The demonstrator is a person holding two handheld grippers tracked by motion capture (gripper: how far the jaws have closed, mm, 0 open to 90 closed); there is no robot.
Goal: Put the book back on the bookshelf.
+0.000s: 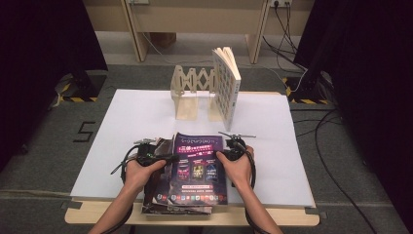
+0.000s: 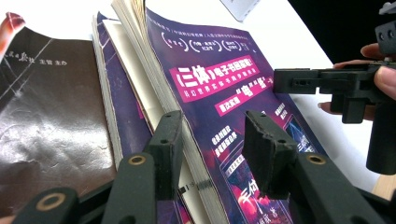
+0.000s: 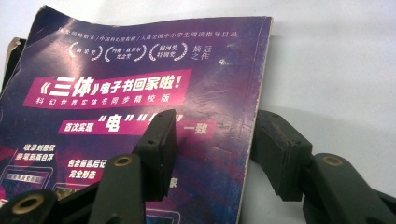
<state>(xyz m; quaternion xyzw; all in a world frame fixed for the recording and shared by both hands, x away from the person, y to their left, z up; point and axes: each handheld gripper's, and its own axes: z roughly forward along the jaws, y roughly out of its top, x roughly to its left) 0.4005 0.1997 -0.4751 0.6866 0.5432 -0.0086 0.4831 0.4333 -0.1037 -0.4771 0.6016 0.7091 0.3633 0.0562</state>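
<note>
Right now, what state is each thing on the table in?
Purple-covered magazine: topmost on the pile, lying flat, between both grippers' jaws.
Left gripper: jaws astride the magazine's page edge.
Right gripper: jaws open astride its other edge.
Wooden expanding book rack: upright.
White checkered book: standing in the rack.

The table (image 1: 292,217) is light wood, its bare front edge showing along the near side, and a large white sheet (image 1: 131,122) covers nearly all of its top. At the far middle of the sheet stands a pale wooden book rack (image 1: 191,92) with a zigzag folding back. A thick book (image 1: 227,85) stands upright on the sheet just beside the rack's right end, its pages fanned slightly at the top. At the near edge lies a stack of magazines (image 1: 168,202), overhanging the sheet's front edge a little. The top one is a purple magazine (image 1: 199,165) with pink banners, and dark covers stick out from under it on the left.
</note>
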